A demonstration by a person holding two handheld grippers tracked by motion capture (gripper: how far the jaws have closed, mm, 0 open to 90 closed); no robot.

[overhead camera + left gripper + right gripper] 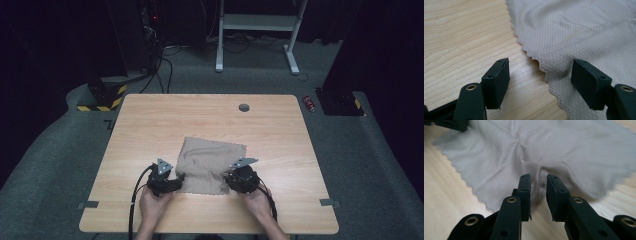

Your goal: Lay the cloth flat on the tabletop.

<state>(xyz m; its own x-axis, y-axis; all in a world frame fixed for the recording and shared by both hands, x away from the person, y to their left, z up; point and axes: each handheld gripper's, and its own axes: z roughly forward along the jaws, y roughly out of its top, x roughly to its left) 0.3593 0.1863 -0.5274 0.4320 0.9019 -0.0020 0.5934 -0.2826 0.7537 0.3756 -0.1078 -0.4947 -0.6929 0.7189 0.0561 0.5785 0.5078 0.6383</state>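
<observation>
Progress looks early: beige square microfibre cloth (207, 167) lies rumpled and unfolded; left gripper (540, 83) gapes wide at its edge, right gripper (539, 195) narrowly parted, gripping nothing yet.

A wooden table (150, 125) bears a grey grommet (244, 107).

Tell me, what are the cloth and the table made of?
The cloth looks like thin, soft microfibre, beige and matt: it has a fine diamond weave, a zigzag-cut edge and loose wrinkles. The table looks like pale wood, probably a smooth wood-look laminate: straight grain lines run across an even, flat top.
</observation>
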